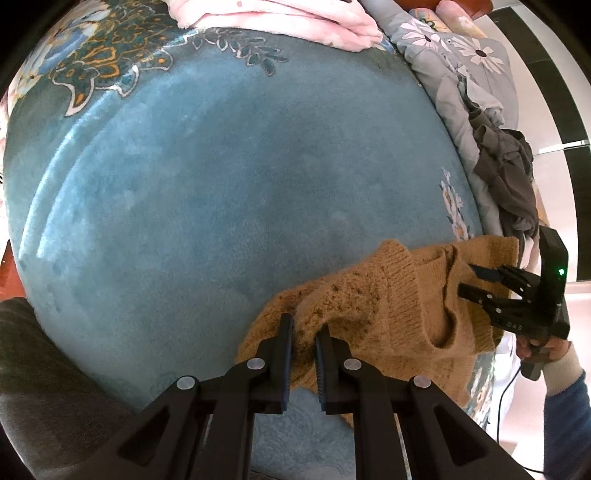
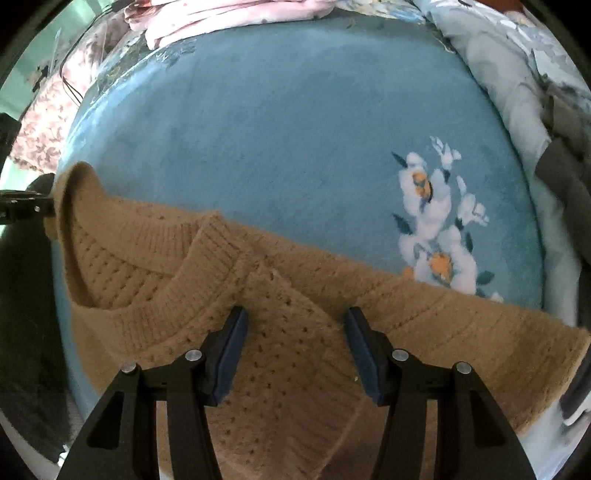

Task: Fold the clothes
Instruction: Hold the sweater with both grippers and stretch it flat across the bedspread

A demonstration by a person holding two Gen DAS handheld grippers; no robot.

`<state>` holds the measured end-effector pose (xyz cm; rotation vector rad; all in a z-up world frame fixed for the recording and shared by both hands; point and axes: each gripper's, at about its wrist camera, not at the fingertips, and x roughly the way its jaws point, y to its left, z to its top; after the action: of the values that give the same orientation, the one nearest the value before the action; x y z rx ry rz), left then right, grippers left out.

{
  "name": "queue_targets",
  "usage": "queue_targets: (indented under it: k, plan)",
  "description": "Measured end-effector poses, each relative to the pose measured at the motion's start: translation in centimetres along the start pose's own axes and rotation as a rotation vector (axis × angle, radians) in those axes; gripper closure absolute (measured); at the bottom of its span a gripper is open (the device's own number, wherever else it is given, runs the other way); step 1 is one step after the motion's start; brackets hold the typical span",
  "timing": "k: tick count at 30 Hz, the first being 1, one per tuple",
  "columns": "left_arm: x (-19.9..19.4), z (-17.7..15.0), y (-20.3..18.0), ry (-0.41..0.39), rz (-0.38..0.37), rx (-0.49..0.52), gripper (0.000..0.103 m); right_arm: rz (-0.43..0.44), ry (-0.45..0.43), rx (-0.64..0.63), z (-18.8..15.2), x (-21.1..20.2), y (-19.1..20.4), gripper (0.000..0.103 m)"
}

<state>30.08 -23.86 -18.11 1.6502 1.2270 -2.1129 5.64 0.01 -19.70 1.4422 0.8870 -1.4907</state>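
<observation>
A tan knitted sweater [image 1: 388,317] lies bunched at the near right of a blue plush blanket [image 1: 221,177]. My left gripper [image 1: 304,328] is nearly closed, its jaws pinching a fold of the sweater's edge. My right gripper [image 1: 467,278] shows in the left wrist view at the sweater's right side, jaws parted. In the right wrist view the sweater [image 2: 288,332] spreads under my right gripper [image 2: 295,317], which is open over the knit with nothing between the pads. The left gripper [image 2: 22,208] shows at the far left edge, at the sweater's collar.
Pink folded cloth [image 1: 295,18] lies at the far edge of the blanket. A grey flowered quilt [image 1: 461,74] and a dark grey garment [image 1: 506,173] are piled on the right. White flowers [image 2: 436,221] are printed on the blanket.
</observation>
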Motion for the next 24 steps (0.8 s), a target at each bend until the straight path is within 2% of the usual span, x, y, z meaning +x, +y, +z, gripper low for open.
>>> queue_targets:
  k: [2,3,4,5,8,12,15,17,21,22,23,24]
  plan:
    - [0.0,0.0,0.1,0.003,-0.003,0.001,0.09,-0.002,0.02,-0.004,-0.6,-0.4,0.3,0.068]
    - [0.1,0.0,0.1,0.005,-0.005,0.002,0.09,-0.009,0.028,-0.021,-0.9,-0.6,0.6,0.072]
    - [0.1,0.0,0.2,0.006,-0.007,0.002,0.09,-0.011,0.034,-0.043,-1.4,-1.0,1.1,0.082]
    - [0.1,0.0,0.2,0.007,-0.01,0.001,0.09,-0.004,0.041,-0.06,-1.7,-1.3,1.6,0.087]
    - [0.1,0.1,0.4,0.014,-0.019,-0.001,0.09,0.02,0.06,-0.108,-2.5,-1.6,2.5,0.087]
    - [0.0,0.1,0.4,0.02,-0.018,0.013,0.09,-0.006,0.067,-0.077,-1.7,-1.0,2.0,0.087]
    - [0.0,0.2,0.1,0.027,-0.007,0.028,0.09,-0.011,0.074,-0.046,-0.5,-0.6,1.4,0.076]
    - [0.1,0.1,-0.1,0.033,-0.002,0.039,0.089,-0.019,0.088,-0.04,-0.1,-0.2,1.3,0.065]
    - [0.3,0.0,-0.5,0.05,0.007,0.058,0.087,-0.044,0.097,-0.031,0.1,-0.1,1.7,0.065]
    - [0.4,0.0,-0.6,0.059,0.009,0.061,0.085,-0.051,0.092,-0.028,0.0,-0.3,1.9,0.068]
    - [0.6,-0.1,-0.7,0.067,0.012,0.068,0.085,-0.055,0.086,-0.025,-0.1,-0.4,2.2,0.077]
    - [0.7,-0.3,-0.8,0.073,0.015,0.077,0.083,-0.055,0.08,-0.023,-0.3,-0.6,2.5,0.082]
